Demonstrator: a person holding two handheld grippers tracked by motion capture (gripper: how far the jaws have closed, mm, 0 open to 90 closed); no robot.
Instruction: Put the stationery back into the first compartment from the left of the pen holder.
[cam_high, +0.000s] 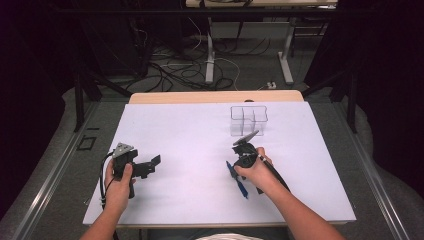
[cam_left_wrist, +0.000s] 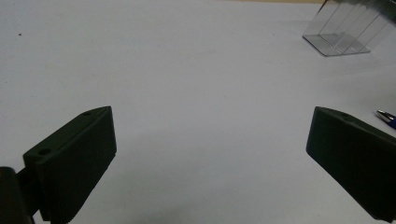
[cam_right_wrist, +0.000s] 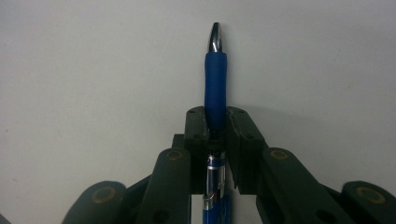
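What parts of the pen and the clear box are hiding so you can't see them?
- Pen, right gripper view: its middle sits pinched inside the right claw, and its back end is cut off by the bottom edge.
- Pen, high view: the hand covers part of it, and it is too small to read any print.
- Pen, left gripper view: just the tip peeks in at the right edge.
- Box, left gripper view: cut off by the top edge.

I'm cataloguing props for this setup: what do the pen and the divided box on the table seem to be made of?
Pen: blue grip section looks like matte rubber or soft plastic; the tip is shiny, likely metal or chromed plastic, since it glints. The right tongs are clamped on it.
Divided box: clear, glossy, probably acrylic or a similar hard plastic, as the white table shows through its walls.
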